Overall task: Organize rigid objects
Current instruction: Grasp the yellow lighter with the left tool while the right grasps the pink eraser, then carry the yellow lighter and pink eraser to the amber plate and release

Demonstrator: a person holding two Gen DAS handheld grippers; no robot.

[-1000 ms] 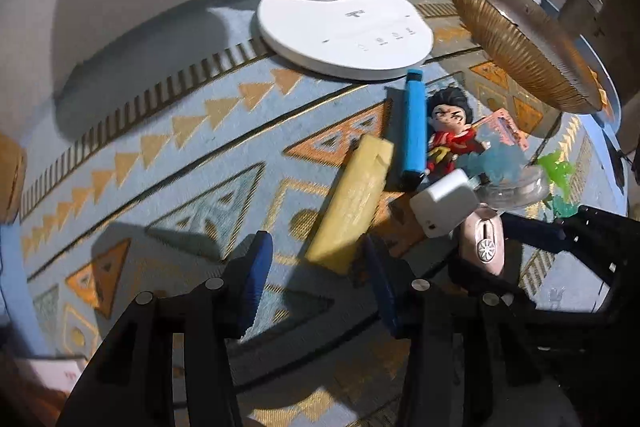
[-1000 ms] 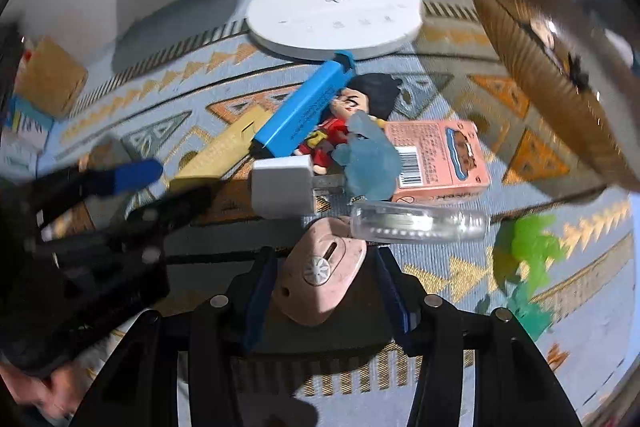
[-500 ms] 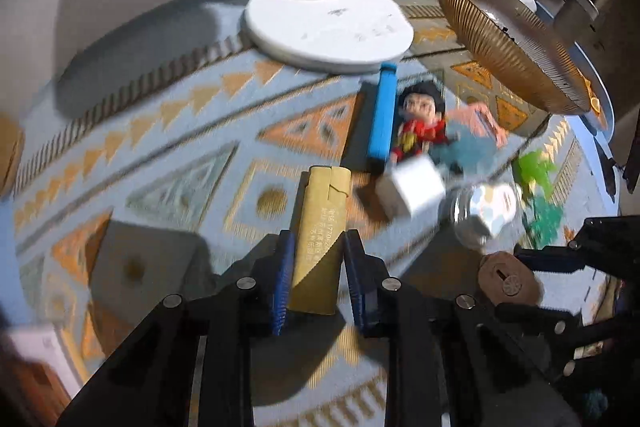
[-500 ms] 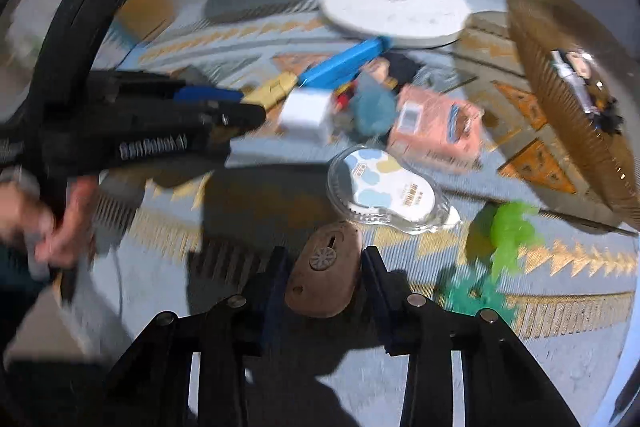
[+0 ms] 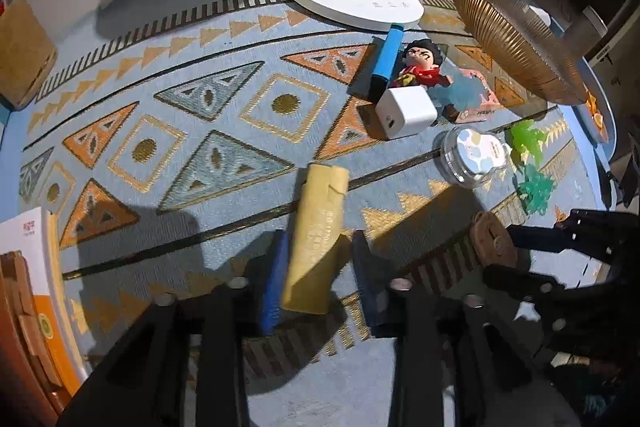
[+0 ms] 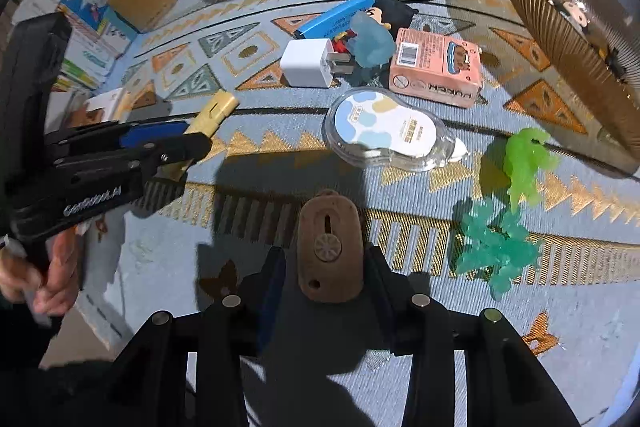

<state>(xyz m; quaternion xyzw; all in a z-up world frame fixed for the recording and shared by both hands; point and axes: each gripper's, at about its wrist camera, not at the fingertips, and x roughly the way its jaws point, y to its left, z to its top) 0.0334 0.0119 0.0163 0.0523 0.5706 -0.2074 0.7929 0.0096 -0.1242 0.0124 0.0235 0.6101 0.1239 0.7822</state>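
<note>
Grippers each grasp one item lifted clear of the patterned blue rug (image 5: 224, 115), seemingly for sorting: left gripper (image 5: 318, 267) clamps a long yellow plastic case (image 5: 318, 239), right gripper (image 6: 326, 267) a pinkish-brown oval gadget (image 6: 329, 247), remaining clutter at two o'clock.

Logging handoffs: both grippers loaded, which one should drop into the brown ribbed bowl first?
Right, probably. The bowl sits on that side, and the right gripper, shut on the brown oval piece, is nearer than the left gripper holding the yellow stick.
</note>
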